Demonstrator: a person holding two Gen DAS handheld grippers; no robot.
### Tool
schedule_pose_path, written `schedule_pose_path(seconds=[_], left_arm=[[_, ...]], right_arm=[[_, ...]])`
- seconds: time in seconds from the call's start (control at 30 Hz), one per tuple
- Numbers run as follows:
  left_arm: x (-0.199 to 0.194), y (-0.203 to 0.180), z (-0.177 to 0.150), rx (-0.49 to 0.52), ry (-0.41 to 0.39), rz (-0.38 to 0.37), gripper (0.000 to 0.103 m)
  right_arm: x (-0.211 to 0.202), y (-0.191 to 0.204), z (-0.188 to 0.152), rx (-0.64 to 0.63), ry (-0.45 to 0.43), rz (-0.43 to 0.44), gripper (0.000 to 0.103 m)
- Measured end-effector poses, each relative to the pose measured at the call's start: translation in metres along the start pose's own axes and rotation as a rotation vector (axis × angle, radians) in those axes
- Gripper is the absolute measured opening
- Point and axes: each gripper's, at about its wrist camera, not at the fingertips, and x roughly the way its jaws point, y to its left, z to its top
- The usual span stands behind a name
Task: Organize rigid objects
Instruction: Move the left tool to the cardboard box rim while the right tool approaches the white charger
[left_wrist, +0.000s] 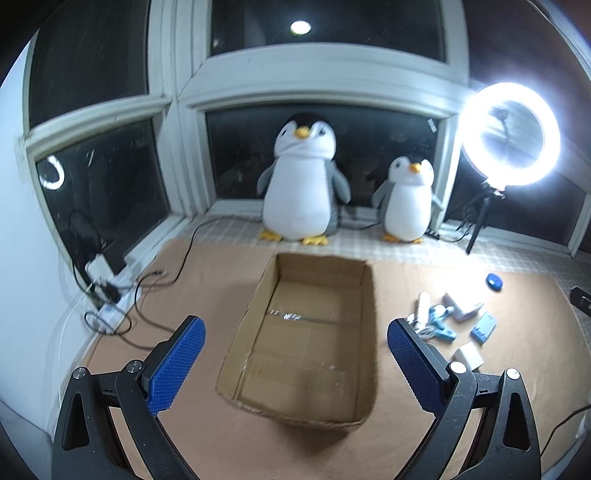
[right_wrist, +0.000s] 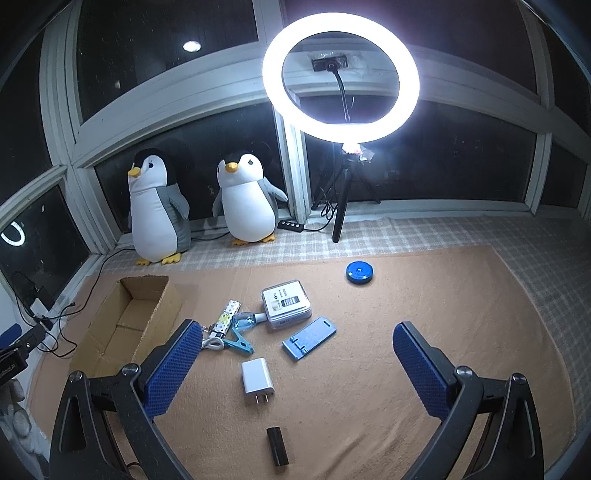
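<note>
Both grippers are hovering above the brown mat (right_wrist: 369, 369), nothing in either one. The left gripper (left_wrist: 295, 354) is hanging over the open cardboard box (left_wrist: 306, 332), its blue fingers (left_wrist: 177, 365) spread wide apart, the box showing only its bare bottom. The right gripper (right_wrist: 297, 363) is poised over the scattered items, fingers (right_wrist: 421, 373) equally wide. Between them is lying the white charger (right_wrist: 256, 378), prongs toward the camera; beyond it a blue phone stand (right_wrist: 309, 338), a white boxed item (right_wrist: 286, 302), a teal clip (right_wrist: 238, 341), and farther off a round blue disc (right_wrist: 359, 272). A black cylinder (right_wrist: 277, 445) is resting nearest the camera. Two plush penguins (right_wrist: 159, 210) are sitting by the window beside a glowing ring light (right_wrist: 341, 75).
</note>
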Motion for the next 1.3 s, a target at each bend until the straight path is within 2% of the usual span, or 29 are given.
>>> schedule_pose_path(seconds=[0.47, 0.53, 0.57, 0.6, 0.77, 0.83, 0.9, 1.0, 1.13, 1.3], left_arm=[[0.074, 0.062, -0.038, -0.112, 0.209, 0.038, 0.098], [0.085, 0.068, -0.045, -0.123, 0.234, 0.044, 0.095], [0.089, 0.068, -0.047, -0.127, 0.247, 0.049, 0.089], [0.095, 0.070, -0.050, -0.132, 0.264, 0.051, 0.087], [0.115, 0.076, -0.062, -0.152, 0.309, 0.061, 0.087], [0.121, 0.078, -0.064, -0.145, 0.317, 0.072, 0.086], [0.127, 0.079, -0.065, -0.139, 0.330, 0.081, 0.078], [0.136, 0.082, -0.066, -0.133, 0.345, 0.092, 0.077], [0.149, 0.086, -0.066, -0.122, 0.372, 0.104, 0.068], [0.164, 0.085, -0.070, -0.112, 0.411, 0.103, 0.050]], right_arm=[[0.031, 0.006, -0.012, -0.061, 0.099, 0.062, 0.102], [0.034, 0.008, -0.014, -0.067, 0.109, 0.067, 0.102], [0.037, 0.009, -0.015, -0.072, 0.117, 0.070, 0.102], [0.039, 0.009, -0.017, -0.075, 0.123, 0.072, 0.102], [0.052, 0.010, -0.021, -0.085, 0.161, 0.079, 0.102], [0.056, 0.011, -0.023, -0.087, 0.172, 0.080, 0.098], [0.060, 0.011, -0.025, -0.088, 0.185, 0.086, 0.097], [0.065, 0.012, -0.027, -0.088, 0.200, 0.093, 0.095], [0.072, 0.015, -0.027, -0.098, 0.213, 0.095, 0.093], [0.084, 0.019, -0.025, -0.120, 0.249, 0.109, 0.088]])
